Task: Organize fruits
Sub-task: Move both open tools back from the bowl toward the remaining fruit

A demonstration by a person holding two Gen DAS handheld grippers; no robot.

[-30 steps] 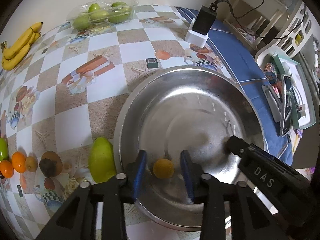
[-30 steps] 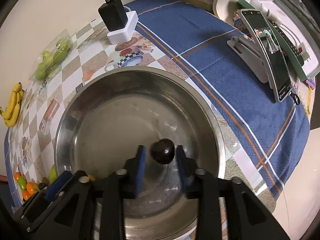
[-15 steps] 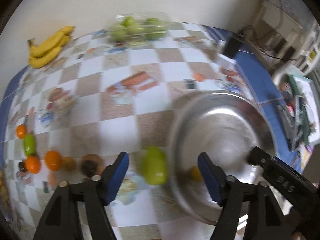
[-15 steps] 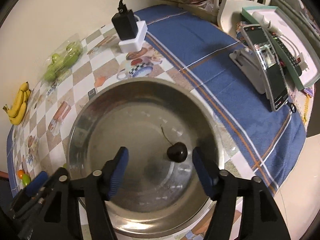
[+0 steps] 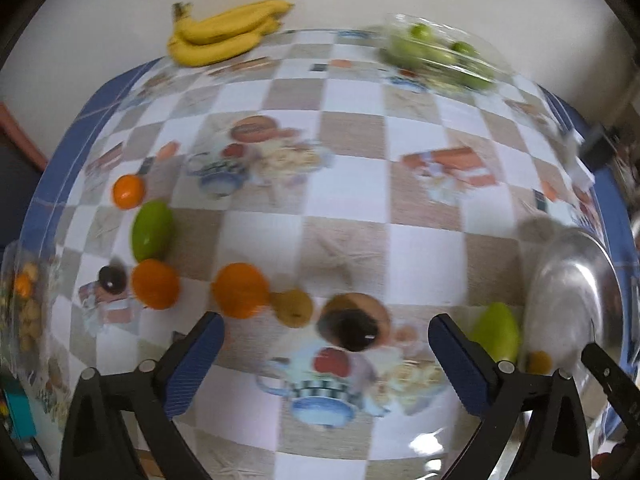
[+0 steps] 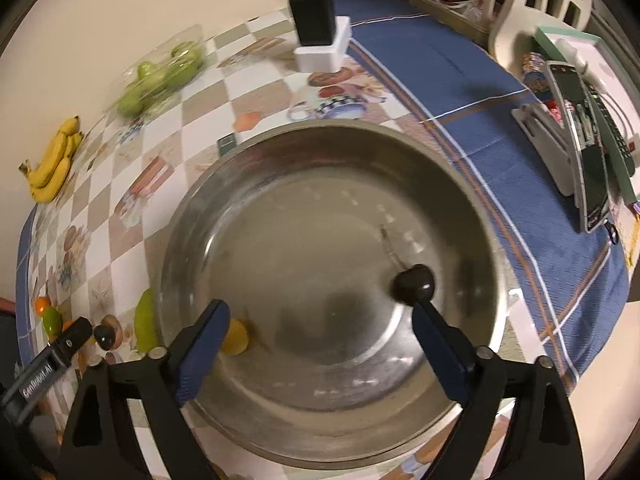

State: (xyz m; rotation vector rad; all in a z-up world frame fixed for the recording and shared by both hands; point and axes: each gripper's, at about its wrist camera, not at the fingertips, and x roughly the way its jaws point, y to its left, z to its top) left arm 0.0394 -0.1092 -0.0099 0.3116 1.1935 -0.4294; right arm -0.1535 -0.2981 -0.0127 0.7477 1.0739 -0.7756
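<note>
The steel bowl (image 6: pixel 320 130) holds a dark stemmed cherry (image 6: pixel 414 284) and a small yellow fruit (image 6: pixel 236 336). My right gripper (image 6: pixel 320 318) hangs over the bowl, its jaws opening and empty; the cherry lies free just beyond its right fingertip. My left gripper (image 5: pixel 324 330) is over the checkered cloth left of the bowl (image 5: pixel 572 292), jaws opening wide, gripping nothing. A dark brown fruit (image 5: pixel 352 324) lies on the cloth between its fingers. Left of that sit a small brown fruit (image 5: pixel 292 306), two oranges (image 5: pixel 240 290) (image 5: pixel 156 284) and a green mango (image 5: pixel 152 230).
Another green mango (image 5: pixel 496 332) lies against the bowl. Bananas (image 5: pixel 224 34) and a clear pack of green fruit (image 5: pixel 436 54) sit by the wall. A charger block (image 6: pixel 316 36) and a phone on a stand (image 6: pixel 580 140) occupy the blue cloth to the right.
Both grippers opened and dropped their fruit in the bowl: the left the yellow one, the right the cherry. The left then swung left, out over the row of fruit.
</note>
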